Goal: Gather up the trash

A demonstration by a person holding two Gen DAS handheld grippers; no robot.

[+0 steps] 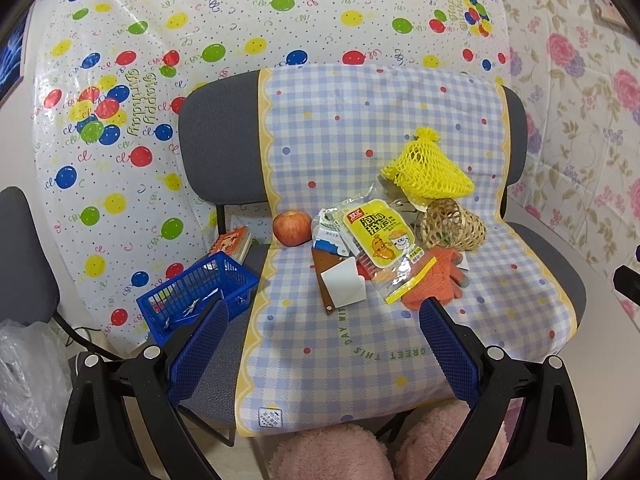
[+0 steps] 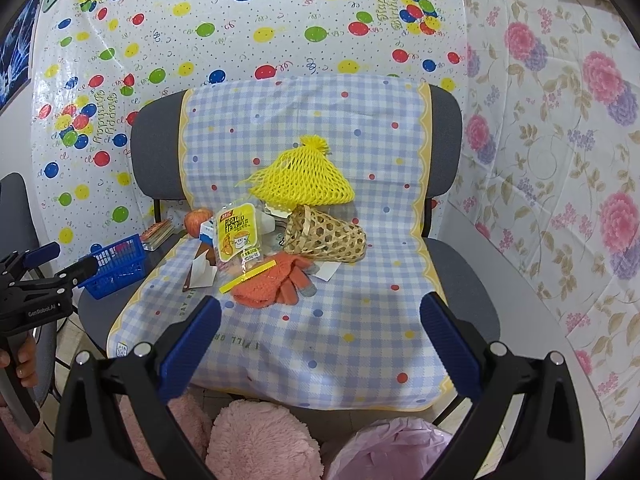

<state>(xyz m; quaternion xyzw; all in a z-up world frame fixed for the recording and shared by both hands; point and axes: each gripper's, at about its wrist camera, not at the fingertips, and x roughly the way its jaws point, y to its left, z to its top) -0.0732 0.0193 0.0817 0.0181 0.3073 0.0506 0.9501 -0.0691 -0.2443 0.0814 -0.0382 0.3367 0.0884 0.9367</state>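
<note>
A pile of trash lies on a checked cloth (image 1: 340, 344) over a grey chair. A yellow snack packet (image 1: 378, 232) (image 2: 237, 236) sits on top of white wrappers (image 1: 332, 232). A white and brown card box (image 1: 340, 284) lies in front. A yellow foam net (image 1: 428, 172) (image 2: 304, 180) lies behind. A blue basket (image 1: 200, 296) (image 2: 116, 266) stands on the chair's left side. My left gripper (image 1: 324, 316) is open, short of the pile. My right gripper (image 2: 320, 312) is open above the cloth's front.
An apple (image 1: 292, 227), a woven bamboo basket (image 1: 452, 224) (image 2: 326, 236) and an orange glove (image 1: 436, 280) (image 2: 276, 280) lie among the trash. A pink bag (image 2: 392, 452) sits below right. Pink slippers (image 1: 332, 452) are at the chair's front. A second chair (image 1: 24, 248) stands left.
</note>
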